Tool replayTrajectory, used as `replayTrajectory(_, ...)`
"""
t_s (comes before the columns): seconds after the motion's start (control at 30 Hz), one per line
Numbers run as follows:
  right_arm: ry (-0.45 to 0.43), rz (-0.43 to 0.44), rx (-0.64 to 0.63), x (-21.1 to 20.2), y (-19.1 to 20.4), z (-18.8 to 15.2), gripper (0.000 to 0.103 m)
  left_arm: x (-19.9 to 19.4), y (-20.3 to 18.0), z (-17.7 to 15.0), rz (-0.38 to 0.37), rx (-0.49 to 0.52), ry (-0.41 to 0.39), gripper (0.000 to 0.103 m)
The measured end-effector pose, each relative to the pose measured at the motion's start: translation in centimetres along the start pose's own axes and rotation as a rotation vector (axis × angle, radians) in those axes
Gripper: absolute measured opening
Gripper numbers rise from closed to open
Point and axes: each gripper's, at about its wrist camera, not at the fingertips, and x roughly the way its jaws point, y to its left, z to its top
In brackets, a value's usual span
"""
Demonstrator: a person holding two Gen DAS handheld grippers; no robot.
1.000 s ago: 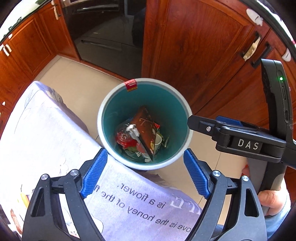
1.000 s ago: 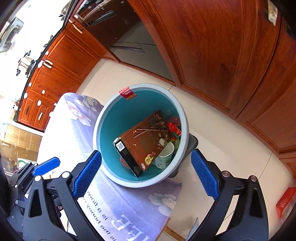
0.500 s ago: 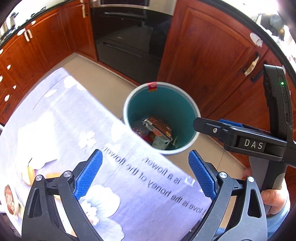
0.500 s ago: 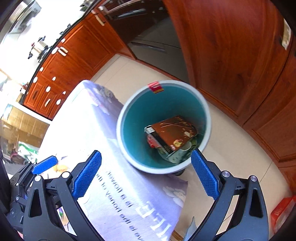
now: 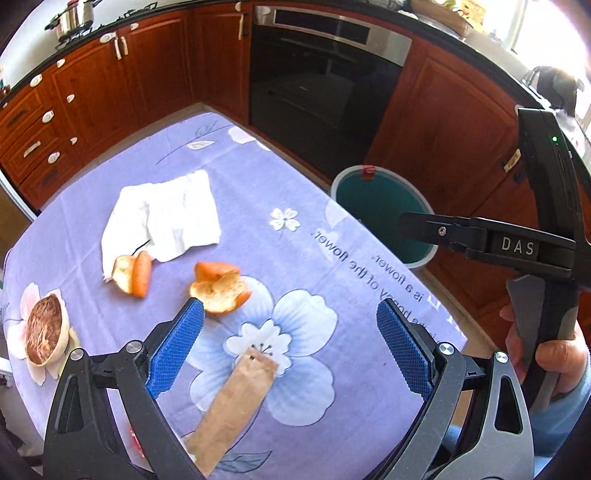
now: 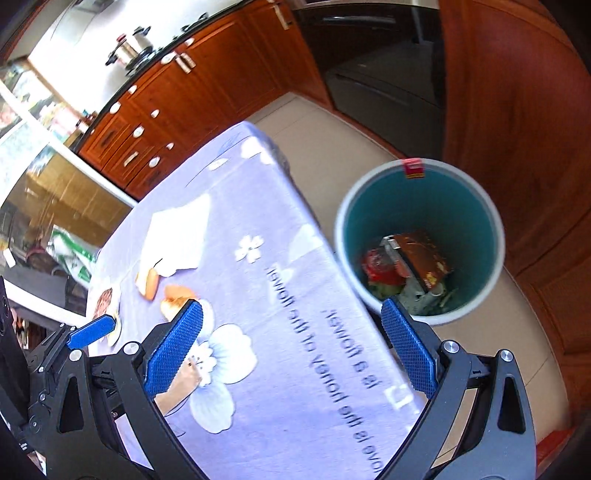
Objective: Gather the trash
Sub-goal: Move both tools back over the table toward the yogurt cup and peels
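A teal bin [image 6: 419,240] with a white rim stands on the floor beside the table and holds a brown box and other trash; it also shows in the left wrist view [image 5: 380,210]. On the purple flowered tablecloth [image 5: 314,273] lie a crumpled white tissue [image 5: 166,218], two orange peels [image 5: 219,288] [image 5: 133,273], a brown paper wrapper [image 5: 236,402] and a muffin in a paper cup [image 5: 46,330]. My left gripper [image 5: 290,350] is open and empty above the wrapper. My right gripper [image 6: 291,350] is open and empty over the table edge near the bin.
Red-brown wooden cabinets [image 5: 110,74] and a black oven [image 5: 321,85] surround the table. Beige tiled floor [image 6: 332,140] lies between table and cabinets. A pot [image 5: 72,18] stands on the far counter.
Both grippers have pulled back and swung away from the bin toward the table. The tissue, peels, wrapper and muffin have come into view. Both stay open and empty.
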Motion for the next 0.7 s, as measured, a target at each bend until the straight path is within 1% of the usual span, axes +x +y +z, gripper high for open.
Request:
replayTrajectory(0.17,0.038,0.010,-0.072,1.2,4.0,-1.1,0.093,-2.2,4.7,-2.9,0.048,-0.047,-0.024,0.095)
replayTrajectory(0.37,0.100,0.031,-0.136,3.6,7.8,-2.7,0.093,-3.1,10.9,-7.0,0.114,-0.142,-0.013,0.095)
replayTrajectory(0.5,0.143,0.037,-0.173,5.3,9.7,-3.8,0.093,-2.5,13.4,-9.9,0.141,-0.188,0.017,0.095)
replayTrajectory(0.7,0.198,0.032,-0.195,7.4,10.9,-5.2,0.093,-0.7,14.6,-13.0,0.164,-0.201,0.059,0.095)
